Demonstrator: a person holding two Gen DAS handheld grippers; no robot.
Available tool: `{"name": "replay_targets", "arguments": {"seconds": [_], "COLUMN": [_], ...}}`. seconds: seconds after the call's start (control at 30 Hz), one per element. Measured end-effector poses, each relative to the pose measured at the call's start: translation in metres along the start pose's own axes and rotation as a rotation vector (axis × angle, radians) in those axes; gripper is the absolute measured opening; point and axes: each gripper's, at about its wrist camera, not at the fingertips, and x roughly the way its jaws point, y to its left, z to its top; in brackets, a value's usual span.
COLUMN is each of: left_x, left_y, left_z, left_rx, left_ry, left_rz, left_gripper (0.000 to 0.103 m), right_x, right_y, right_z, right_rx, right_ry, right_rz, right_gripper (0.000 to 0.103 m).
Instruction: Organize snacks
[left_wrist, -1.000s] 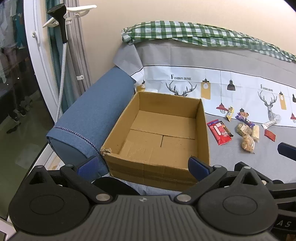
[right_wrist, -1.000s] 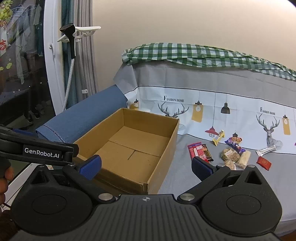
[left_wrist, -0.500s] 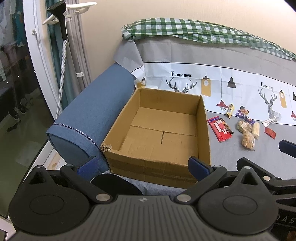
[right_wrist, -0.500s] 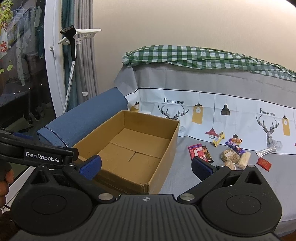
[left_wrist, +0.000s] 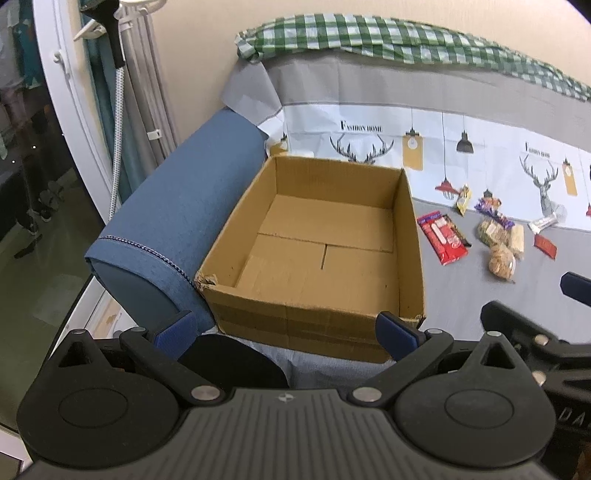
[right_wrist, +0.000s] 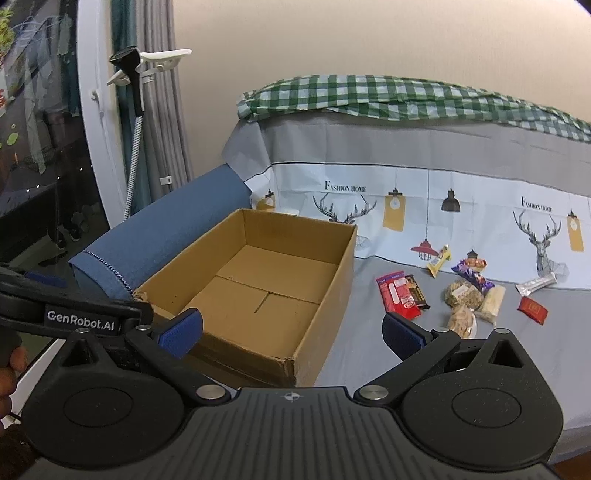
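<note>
We see an open cardboard box, upright and empty. To its right lie scattered snacks: a red packet nearest it, puffed-grain bags and small wrappers beyond.

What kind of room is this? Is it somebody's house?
Probably a home living room: a sofa under a deer-print cover with a blue armrest, curtains by a glass door, and a cardboard box beside snacks.

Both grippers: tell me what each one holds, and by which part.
Nothing is held. The left gripper and right gripper are both open and bare, short of the cardboard box.
</note>
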Motion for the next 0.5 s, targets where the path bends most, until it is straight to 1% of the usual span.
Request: {"name": "replay_targets", "arguments": {"seconds": [0.27, 0.4, 0.5], "left_x": [0.026, 0.041, 0.054], "left_y": [-0.027, -0.047, -0.063], "left_z": [0.008, 0.017, 0.030], "left_rx": [0.077, 0.125, 0.146], "left_ry": [0.075, 0.103, 0.136], "left_rz": [0.005, 0.009, -0.008], "left_gripper": [0.103, 0.103, 0.103], "right_x": [0.018, 0.029, 0.038], "right_y": [-0.038, -0.068, -0.094], "right_z": [-0.012, -0.019, -0.024], "right_rx": [0.136, 0.230, 0.279], "right_ry": [0.048, 0.070, 0.077], "right_rz": [-0.035, -0.072, -0.111], "right_gripper": [0.103, 0.103, 0.103]}}
